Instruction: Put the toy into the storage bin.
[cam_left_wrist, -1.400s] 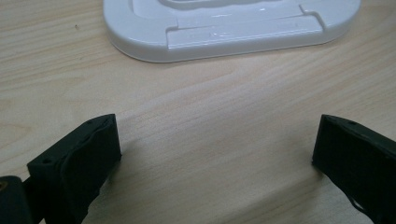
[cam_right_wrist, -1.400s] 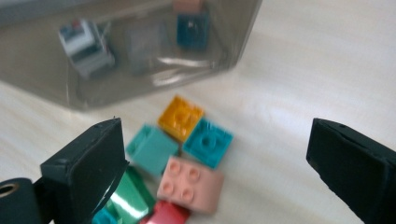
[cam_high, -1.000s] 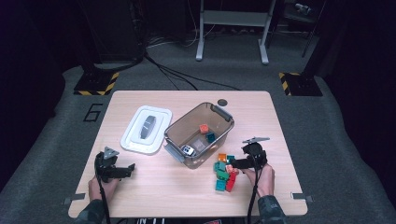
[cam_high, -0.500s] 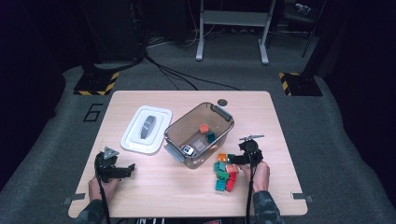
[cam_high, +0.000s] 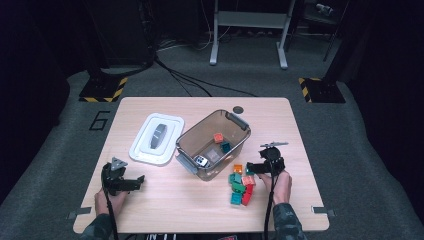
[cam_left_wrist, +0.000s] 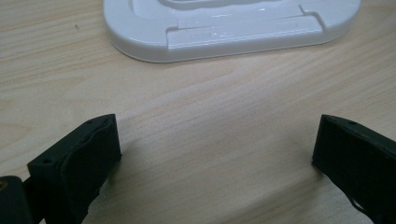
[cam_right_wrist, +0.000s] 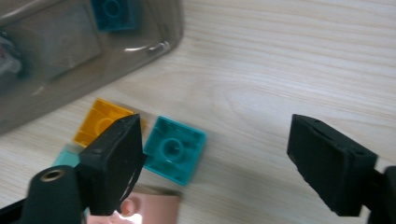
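One bin (cam_high: 239, 121), one lid (cam_high: 158, 137), two grippers, several bricks (cam_high: 241, 184).

Glossy white plastic lid (cam_left_wrist: 224, 28) on matt pale wood table (cam_left_wrist: 224, 140).

Lab / recording studio
Dark room, grey carpet floor (cam_high: 350, 150), hazard-taped stand bases (cam_high: 102, 90), floor cables (cam_high: 200, 82), wooden surface (cam_high: 200, 200).

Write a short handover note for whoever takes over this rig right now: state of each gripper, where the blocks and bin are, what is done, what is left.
Left gripper: open, idle on the table near the white lid.
Right gripper: open, empty, low over the teal block beside the yellow block.
Clear bin: lid off, already holds an orange block, a teal one and a small toy.
Left, likely: move the loose block pile into the bin.
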